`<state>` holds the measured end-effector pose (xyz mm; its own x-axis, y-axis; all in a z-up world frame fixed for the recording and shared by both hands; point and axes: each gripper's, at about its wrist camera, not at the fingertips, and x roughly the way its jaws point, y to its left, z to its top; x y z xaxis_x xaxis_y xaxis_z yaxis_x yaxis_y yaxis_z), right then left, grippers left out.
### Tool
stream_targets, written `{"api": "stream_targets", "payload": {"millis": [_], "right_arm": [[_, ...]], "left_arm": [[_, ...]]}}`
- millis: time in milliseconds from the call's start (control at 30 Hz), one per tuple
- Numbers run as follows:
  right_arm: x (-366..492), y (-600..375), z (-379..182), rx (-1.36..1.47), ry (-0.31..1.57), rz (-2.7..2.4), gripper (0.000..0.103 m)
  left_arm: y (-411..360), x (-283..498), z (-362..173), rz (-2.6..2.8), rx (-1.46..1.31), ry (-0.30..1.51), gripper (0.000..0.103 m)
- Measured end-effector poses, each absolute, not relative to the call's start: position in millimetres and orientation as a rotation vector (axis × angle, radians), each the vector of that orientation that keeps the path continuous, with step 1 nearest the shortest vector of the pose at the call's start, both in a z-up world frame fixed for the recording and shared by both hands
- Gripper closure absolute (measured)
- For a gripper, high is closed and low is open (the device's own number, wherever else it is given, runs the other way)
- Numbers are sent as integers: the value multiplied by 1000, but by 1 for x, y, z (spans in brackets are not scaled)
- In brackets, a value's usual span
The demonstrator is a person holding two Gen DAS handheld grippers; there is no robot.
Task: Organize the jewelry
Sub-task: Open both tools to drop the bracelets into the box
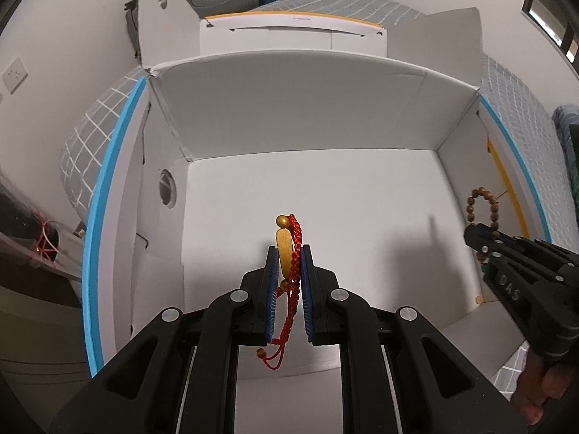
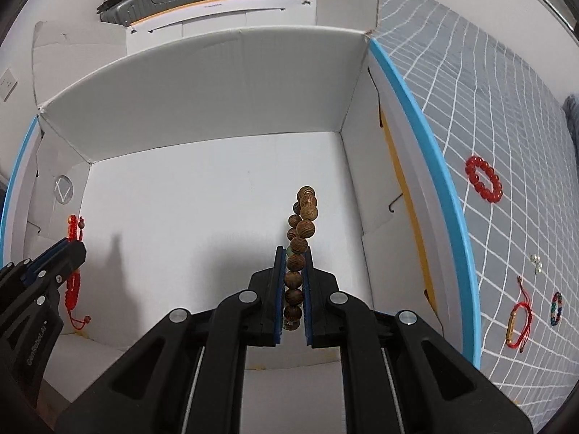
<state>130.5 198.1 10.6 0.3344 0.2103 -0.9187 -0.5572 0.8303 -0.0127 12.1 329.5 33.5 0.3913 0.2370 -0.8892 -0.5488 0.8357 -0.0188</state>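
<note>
Below each gripper (image 1: 289, 253) the white box (image 1: 307, 108) floor lies bare; its walls rise ahead and outward, the other gripper (image 2: 291, 253) beside.

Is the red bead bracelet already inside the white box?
No, the red bead bracelet lies on the checked cloth outside the white box, past its blue-edged right side.
</note>
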Motion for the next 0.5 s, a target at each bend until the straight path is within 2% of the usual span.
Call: {"api": "stream_targets", "payload": {"millis": [200,267,300,367,433,500], "right_arm": [[130,197,14,-352,1132,520,92],[129,196,16,-351,1122,524,80],[128,195,18,-351,1114,522,77],[126,192,24,-347,1097,526,61],[123,190,31,-344,1079,528,50],[120,188,39,-348,1053,523,44]], "left_arm": [[331,14,32,515,-319,1063,86],[329,13,32,516,-315,1063,76],[329,14,33,517,-309,1062,70],[328,11,37,525,-303,1049,61],[327,8,43,532,-300,1028,47],[327,5,48,546,-290,1009,41]]}}
